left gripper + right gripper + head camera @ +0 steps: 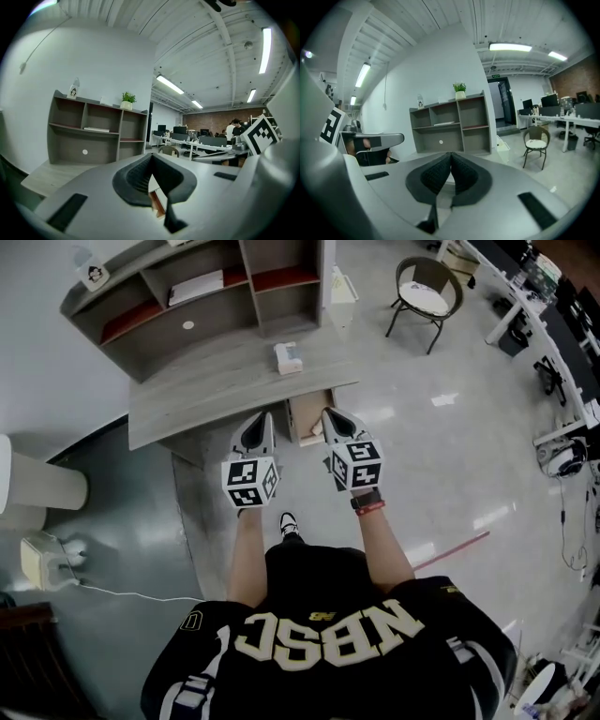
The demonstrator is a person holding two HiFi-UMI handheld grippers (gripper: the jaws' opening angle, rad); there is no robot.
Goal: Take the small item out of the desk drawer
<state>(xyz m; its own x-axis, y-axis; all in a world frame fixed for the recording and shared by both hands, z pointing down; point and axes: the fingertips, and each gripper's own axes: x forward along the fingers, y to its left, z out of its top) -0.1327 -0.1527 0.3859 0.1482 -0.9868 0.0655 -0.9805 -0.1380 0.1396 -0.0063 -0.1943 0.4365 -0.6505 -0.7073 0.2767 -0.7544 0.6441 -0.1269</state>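
Drawer (307, 418) is pulled out of the bench (206, 390) front edge; can't make out the small item inside. Left hand-held gripper (265, 420) and right hand-held gripper (327, 414) flank it, both with jaws together, nothing clamped. Small box (288, 357) sits on the bench top, shelf unit (187, 296) behind, chair (427, 296) farther right.

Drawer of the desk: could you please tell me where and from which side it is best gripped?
Probably the front wall of the drawer, by its top edge, from above on the person's side. It juts out of the desk with its top open, so the jaws could straddle that wall.
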